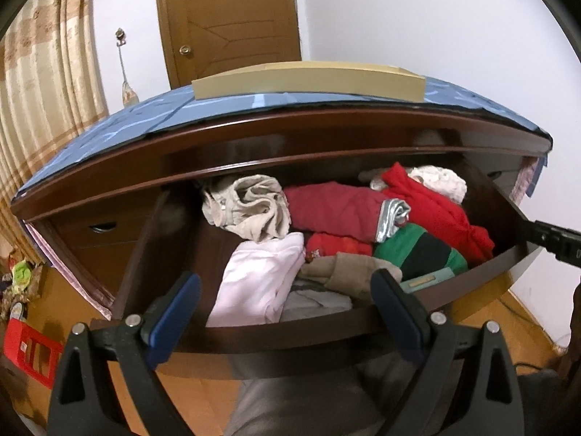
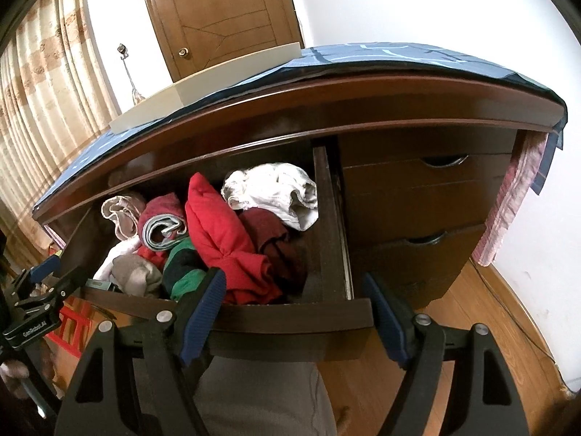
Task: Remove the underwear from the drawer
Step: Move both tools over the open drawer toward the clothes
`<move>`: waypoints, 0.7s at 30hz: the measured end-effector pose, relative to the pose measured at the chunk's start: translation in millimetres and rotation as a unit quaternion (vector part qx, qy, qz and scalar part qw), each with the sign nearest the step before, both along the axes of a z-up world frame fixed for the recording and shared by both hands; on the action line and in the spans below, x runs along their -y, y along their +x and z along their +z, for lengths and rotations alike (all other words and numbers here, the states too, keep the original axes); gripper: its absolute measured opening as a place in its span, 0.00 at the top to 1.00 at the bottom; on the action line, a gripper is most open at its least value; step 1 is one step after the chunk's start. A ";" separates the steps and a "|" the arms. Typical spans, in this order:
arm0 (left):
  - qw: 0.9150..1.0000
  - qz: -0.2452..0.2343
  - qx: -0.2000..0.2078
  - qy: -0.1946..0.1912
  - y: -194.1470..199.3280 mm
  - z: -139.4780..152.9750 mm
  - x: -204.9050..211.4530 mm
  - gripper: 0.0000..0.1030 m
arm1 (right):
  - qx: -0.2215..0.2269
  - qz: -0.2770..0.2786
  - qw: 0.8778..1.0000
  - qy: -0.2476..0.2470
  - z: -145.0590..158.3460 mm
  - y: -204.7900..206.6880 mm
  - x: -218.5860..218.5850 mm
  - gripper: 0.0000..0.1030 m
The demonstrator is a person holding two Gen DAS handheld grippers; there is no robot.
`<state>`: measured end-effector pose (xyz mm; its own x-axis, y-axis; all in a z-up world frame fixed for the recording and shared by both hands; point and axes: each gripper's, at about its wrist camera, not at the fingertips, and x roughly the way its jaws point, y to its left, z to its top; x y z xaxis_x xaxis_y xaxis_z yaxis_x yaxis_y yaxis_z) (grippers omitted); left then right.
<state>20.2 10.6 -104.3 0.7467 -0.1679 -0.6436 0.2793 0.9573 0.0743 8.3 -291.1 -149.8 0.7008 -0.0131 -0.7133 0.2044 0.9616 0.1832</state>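
- Both tools hang over the front rim of the open drawer (image 1: 276,334), the left tool (image 1: 287,312) and the right tool (image 2: 290,312) each with blue pads spread wide and nothing between them.
- The step in hand looks like the approach: the drawer is already pulled out, no garment lifted yet.
- The underwear appears to be the crumpled pale pieces at the back of the drawer: a beige one (image 1: 247,207) toward its left rear, a white one (image 2: 276,192) toward its right rear; which garment is meant cannot be told for sure.
- Between them lie a red garment (image 2: 221,229), a green-and-black striped piece (image 1: 421,254) and a folded white cloth (image 1: 261,279).
- The next move probably calls for reaching past the front rim, down onto one pale piece, and pinching a fold without snagging the red garment.
- Above the drawer, a blue patterned cloth (image 1: 127,123) covers the dark wooden tabletop; behind it stand a brown door (image 1: 228,18) and striped curtains (image 1: 40,83).
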 end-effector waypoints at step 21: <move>0.999 -0.026 0.012 0.036 -14.0 7.3 3.0 0.08 | -0.020 0.024 0.999 -0.012 5.1 7.7 3.0 0.24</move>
<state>6.3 7.6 -97.0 0.7539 -0.1615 -0.6368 0.3263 0.9334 0.1496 16.1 -294.1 -144.7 0.6725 0.0024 -0.7401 0.1646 0.9745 0.1527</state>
